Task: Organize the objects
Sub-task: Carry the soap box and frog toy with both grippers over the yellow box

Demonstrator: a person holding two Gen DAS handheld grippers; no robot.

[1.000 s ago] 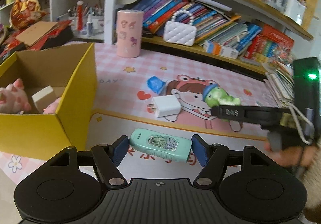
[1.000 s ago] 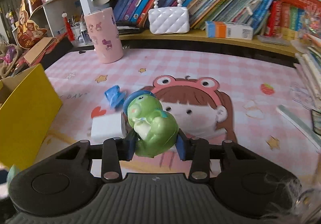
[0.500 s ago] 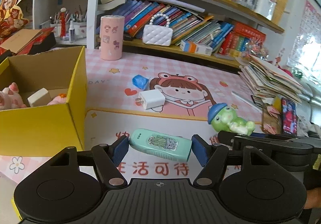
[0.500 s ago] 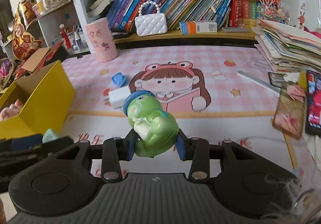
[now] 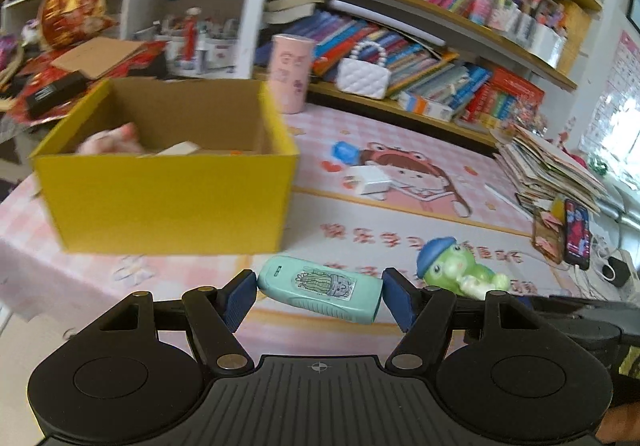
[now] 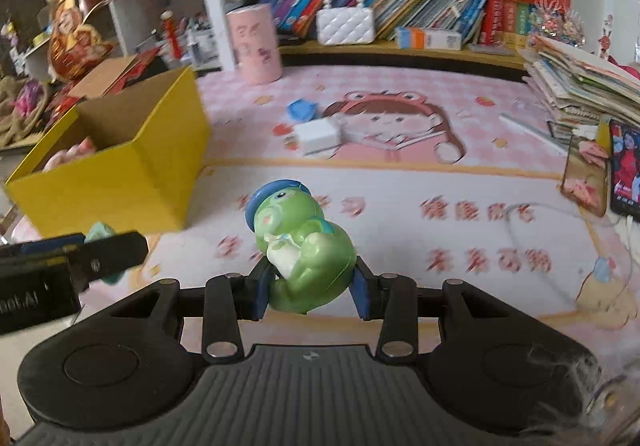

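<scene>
Left gripper [image 5: 319, 296] clamped on mint case [image 5: 319, 288], lower centre. Right gripper [image 6: 309, 286] clamped on green frog [image 6: 303, 248]. Yellow box [image 5: 168, 198] upper left holds pink toy [image 5: 108, 142]. White charger [image 6: 316, 135], blue piece [image 6: 302, 110] left on mat.

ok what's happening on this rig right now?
A person is tidying a desk with a gripper in each hand. The left gripper holds a mint green case with a cactus sticker end to end. The right gripper is clamped on a green frog toy. Both are held above the pink mat near the open yellow box. A white charger and small blue item lie on the mat.
</scene>
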